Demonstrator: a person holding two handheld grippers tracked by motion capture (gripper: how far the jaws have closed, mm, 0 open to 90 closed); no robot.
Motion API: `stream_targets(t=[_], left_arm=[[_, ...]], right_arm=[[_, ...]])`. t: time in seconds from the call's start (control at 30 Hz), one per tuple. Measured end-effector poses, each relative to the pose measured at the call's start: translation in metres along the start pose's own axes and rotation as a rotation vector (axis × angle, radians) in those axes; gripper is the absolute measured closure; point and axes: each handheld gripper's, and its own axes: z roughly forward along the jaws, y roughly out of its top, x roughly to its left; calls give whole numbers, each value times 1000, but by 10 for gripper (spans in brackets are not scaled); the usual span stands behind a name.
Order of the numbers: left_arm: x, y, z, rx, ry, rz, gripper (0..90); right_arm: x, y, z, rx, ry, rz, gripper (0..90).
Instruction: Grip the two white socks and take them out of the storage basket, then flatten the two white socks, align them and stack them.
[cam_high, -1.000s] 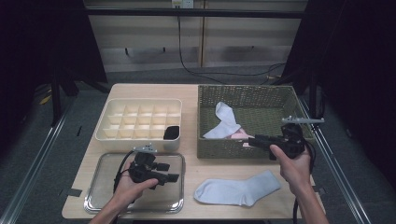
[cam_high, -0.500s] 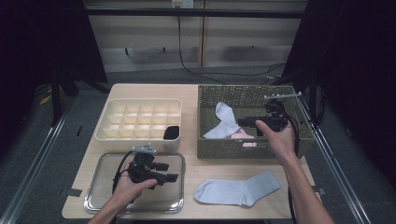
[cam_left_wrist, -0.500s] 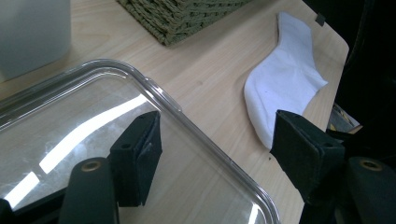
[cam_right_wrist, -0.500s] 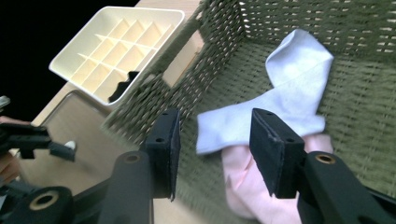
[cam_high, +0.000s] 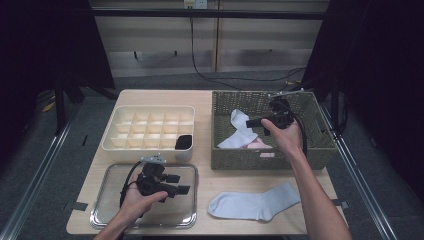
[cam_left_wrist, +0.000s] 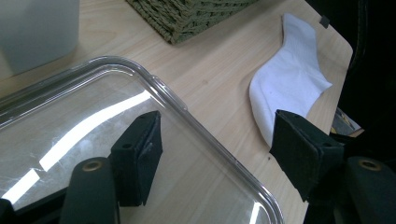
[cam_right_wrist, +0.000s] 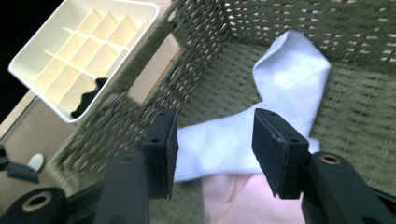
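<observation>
While we work over the wicker basket (cam_high: 320, 150), we note these lines:

Right gripper (cam_high: 256, 123): we hold it above the basket's inside; its jaws have just been opening, and they stand apart with nothing between the pads.
White sock in basket (cam_right_wrist: 261, 116): it lies below our right jaws, across a pink cloth (cam_right_wrist: 233, 200).
Left gripper (cam_high: 177, 184): we hold it over the clear tray (cam_high: 107, 215), jaws wide and empty.
White sock on table (cam_high: 252, 204): it lies flat before the basket, just beside the tray.
Divided organiser (cam_high: 145, 131): it stands left of the basket, with one dark item (cam_high: 184, 142) in a near-right compartment.
Obstruction: the basket wall stands between the two socks.
</observation>
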Motion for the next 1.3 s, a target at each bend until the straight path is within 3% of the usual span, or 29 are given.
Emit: stream_targets(t=[0.1, 0.57, 0.63, 0.77, 0.8, 0.9, 1.0, 1.07, 1.17, 1.3], left_arm=[[-1, 0, 0, 2, -12, -1, 336], [8, 1, -2, -11, -16, -16, 338], [9, 1, 1, -12, -23, -21, 343], [8, 3, 5, 3, -34, -14, 341], [8, 3, 4, -1, -40, -15, 341], [7, 2, 3, -1, -36, -12, 341], [8, 2, -1, -12, -32, -16, 341], [8, 1, -2, -19, -32, -22, 341], [8, 1, -2, -15, -31, -19, 340], [9, 1, -2, -11, -29, -26, 340]], right_arm=[[-4, 3, 6, 10, 12, 14, 503], [-27, 24, 45, 84, -19, 57, 496], [-28, 24, 52, 118, -49, 65, 508], [-33, 23, 64, 153, -49, 66, 538], [-35, 22, 69, 185, -60, 79, 532], [-37, 21, 73, 231, -81, 90, 532], [-41, 20, 76, 242, -94, 110, 533], [-44, 20, 80, 276, -147, 124, 531], [-44, 20, 81, 287, -145, 124, 529], [-51, 20, 88, 339, -179, 147, 531]])
